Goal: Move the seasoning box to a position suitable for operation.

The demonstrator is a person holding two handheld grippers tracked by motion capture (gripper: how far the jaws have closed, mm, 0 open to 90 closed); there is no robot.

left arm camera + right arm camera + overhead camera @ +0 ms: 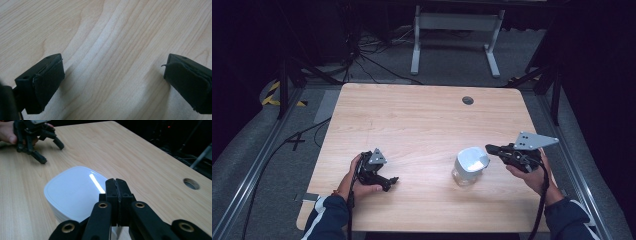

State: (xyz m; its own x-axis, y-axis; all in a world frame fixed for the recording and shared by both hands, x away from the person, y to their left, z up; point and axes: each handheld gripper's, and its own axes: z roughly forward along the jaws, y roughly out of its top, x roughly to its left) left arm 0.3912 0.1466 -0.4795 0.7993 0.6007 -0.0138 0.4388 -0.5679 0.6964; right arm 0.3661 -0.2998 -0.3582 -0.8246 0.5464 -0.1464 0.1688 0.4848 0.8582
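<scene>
i see container w/ lid [470, 165] on table [422, 115], near-right part. right gripper [490, 149] just beside its right edge. left gripper [393, 181] well apart, near-left on table. cable hole [468, 100] far side, behind container.

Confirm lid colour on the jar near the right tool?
White, glossy, on the jar's lid; the right gripper view shows it best.
</scene>
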